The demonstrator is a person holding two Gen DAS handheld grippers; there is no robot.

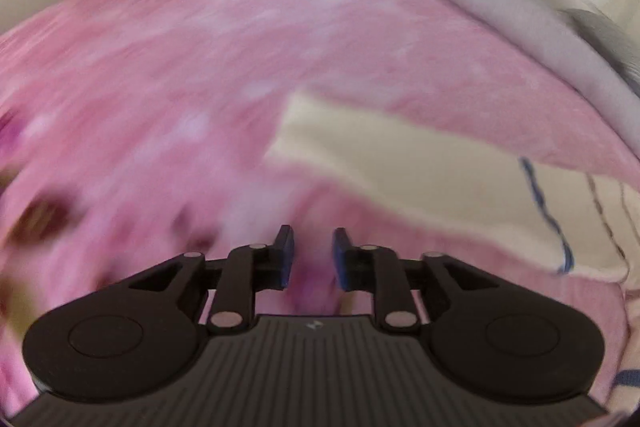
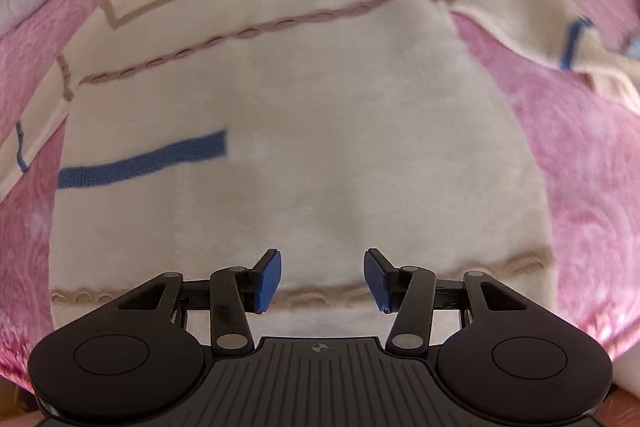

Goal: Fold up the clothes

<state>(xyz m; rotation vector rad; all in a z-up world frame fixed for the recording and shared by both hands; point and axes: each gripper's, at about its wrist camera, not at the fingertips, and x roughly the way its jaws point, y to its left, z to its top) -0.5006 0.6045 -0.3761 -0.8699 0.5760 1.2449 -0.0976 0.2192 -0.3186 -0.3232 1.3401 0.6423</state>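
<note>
On a bed's pink blanket (image 2: 580,155), a cream sweater (image 2: 304,115) lies spread flat, hem toward the near edge, ready for folding.
Right tongs (image 2: 322,281) hover wide open above the hem; left tongs (image 1: 313,257), parted and empty, sit over blanket beside a sleeve (image 1: 400,163).

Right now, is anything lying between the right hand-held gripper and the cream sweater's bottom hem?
Nothing visible. The right hand-held gripper hangs open directly over the tan-trimmed hem of the cream knitted sweater, which lies flat on the pink patterned blanket. No other item crosses the gap between the fingers and the fabric.
</note>
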